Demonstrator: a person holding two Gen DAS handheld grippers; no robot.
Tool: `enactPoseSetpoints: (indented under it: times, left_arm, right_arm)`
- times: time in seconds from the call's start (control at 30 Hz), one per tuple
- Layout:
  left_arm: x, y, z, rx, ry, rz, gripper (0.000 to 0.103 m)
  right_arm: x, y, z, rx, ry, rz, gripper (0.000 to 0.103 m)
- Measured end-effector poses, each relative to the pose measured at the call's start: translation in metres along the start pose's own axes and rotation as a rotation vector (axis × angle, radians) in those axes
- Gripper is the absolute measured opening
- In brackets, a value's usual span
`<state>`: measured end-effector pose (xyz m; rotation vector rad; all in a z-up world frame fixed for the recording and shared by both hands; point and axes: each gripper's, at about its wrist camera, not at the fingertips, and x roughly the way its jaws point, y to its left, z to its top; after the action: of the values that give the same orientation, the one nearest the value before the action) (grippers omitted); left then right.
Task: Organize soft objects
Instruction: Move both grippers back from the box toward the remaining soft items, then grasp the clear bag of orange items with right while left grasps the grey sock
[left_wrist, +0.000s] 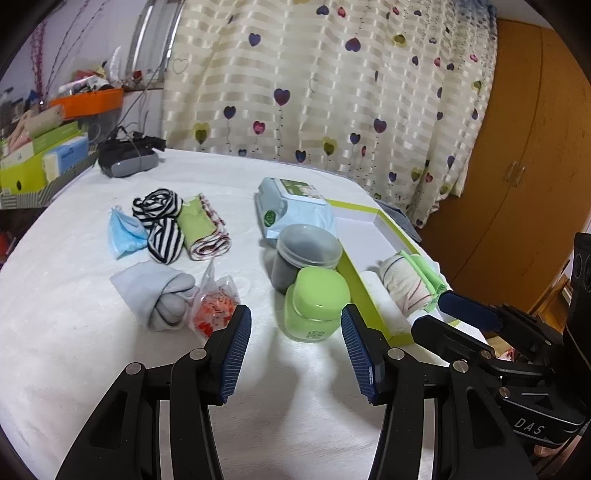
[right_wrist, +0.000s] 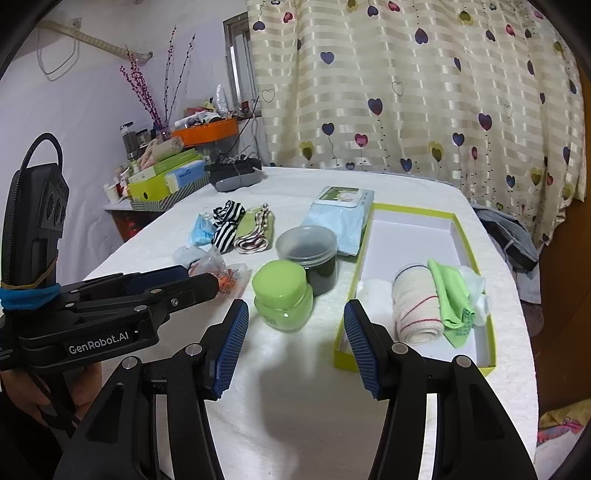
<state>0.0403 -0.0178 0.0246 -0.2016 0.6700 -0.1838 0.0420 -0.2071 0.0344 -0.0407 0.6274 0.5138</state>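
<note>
Currently, the box (right_wrist: 463, 236) lies lengthwise away from the cameras on the white table (right_wrist: 295, 406). Inside it, a cream roll (right_wrist: 415, 308) and a green cloth (right_wrist: 452, 299) lie side by side, long axes along the box.

Left of the box stand a green jar (left_wrist: 317, 302), a dark jar (left_wrist: 308, 254) and a wipes pack (left_wrist: 291, 210). Further left lie a grey sock (left_wrist: 159, 291), striped socks (left_wrist: 162, 221), a mask (left_wrist: 123, 230), a green roll (left_wrist: 203, 230) and a red packet (left_wrist: 214, 306).

The left gripper (left_wrist: 295, 354) is wide open and empty, the green jar just ahead. The right gripper (right_wrist: 293, 347) is likewise open and empty, with the box at its right finger (right_wrist: 364, 354).
</note>
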Motion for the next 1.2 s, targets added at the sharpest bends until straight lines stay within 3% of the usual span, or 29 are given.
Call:
enactPoseSetpoints:
  times: [0.73,1.2]
  left_arm:
    - [-0.004,0.035,0.001,-0.061,-0.007,0.058,0.05]
    - [0.005,0.084,0.005,-0.165,0.002,0.129,0.05]
  right_arm:
    - [0.018,0.021,0.008,-0.041,0.035,0.027,0.055]
    - [0.032,0.038,0.017,-0.093,0.044,0.054,0.055]
